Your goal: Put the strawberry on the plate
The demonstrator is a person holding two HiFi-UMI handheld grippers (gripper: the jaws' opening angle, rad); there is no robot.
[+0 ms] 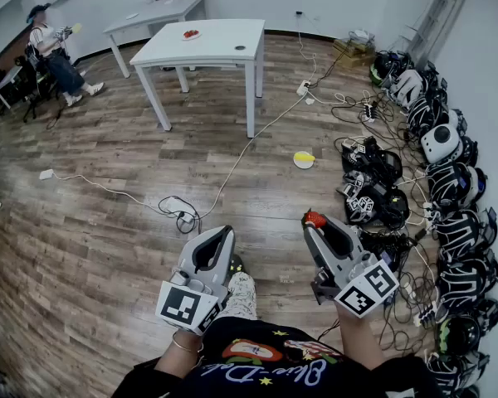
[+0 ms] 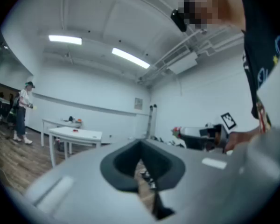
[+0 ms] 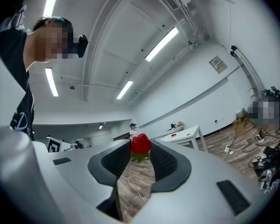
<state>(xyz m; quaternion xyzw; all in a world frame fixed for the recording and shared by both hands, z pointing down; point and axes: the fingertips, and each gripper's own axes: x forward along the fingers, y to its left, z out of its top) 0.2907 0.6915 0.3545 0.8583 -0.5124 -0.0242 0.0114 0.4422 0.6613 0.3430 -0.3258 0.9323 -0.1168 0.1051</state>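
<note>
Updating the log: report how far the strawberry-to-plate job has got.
Done: the strawberry is picked up, pinched at the jaw tips of the right gripper. In hand: it is held over the wooden floor. Left: setting it on a plate; none lies under it, and the white table stands far ahead.

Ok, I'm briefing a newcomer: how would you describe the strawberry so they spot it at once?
Find the right gripper, low at the head view's right. The strawberry is pinched at the tips of its tongs: bright red with green leaves, unlike the grey tongs.
</note>
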